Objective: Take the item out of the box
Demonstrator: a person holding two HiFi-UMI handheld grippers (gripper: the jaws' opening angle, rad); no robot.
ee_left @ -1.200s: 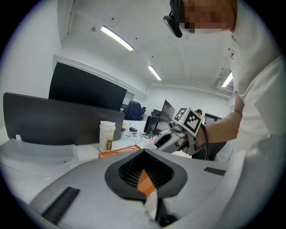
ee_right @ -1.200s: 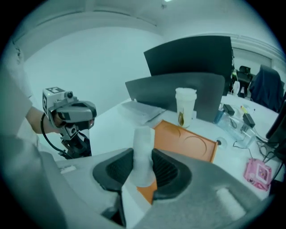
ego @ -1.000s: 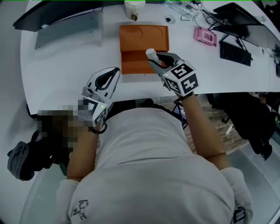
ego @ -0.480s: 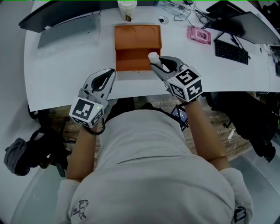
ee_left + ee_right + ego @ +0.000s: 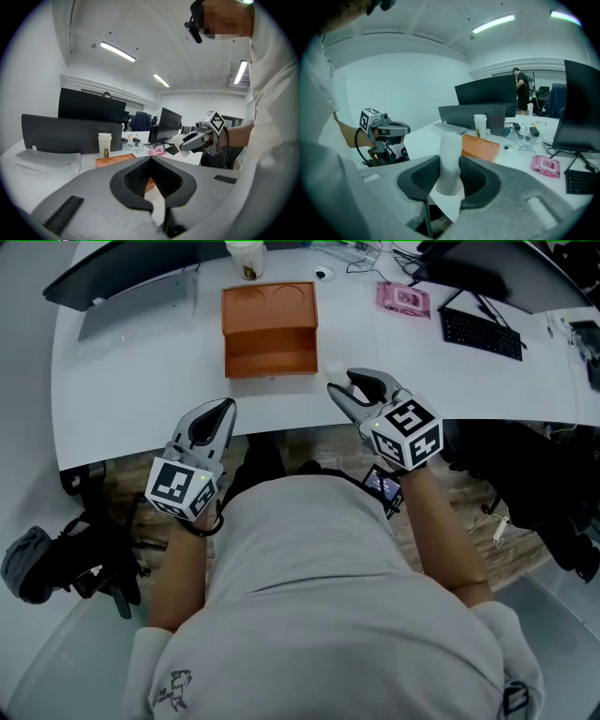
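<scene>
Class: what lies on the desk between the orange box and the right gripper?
Only bare white desk, per the head view; the right gripper itself holds a white cylinder.

The open orange rectangular box point(image 5: 270, 329) looks like matt cardboard, and the white table point(image 5: 131, 381) under it is smooth with a faint sheen. Just right of the box, the right gripper point(image 5: 342, 381) shows matt grey plastic with black ribbed rubbery pads point(image 5: 476, 180), pressed on a white cylinder point(image 5: 450, 159) of dull, soft-looking material.
</scene>
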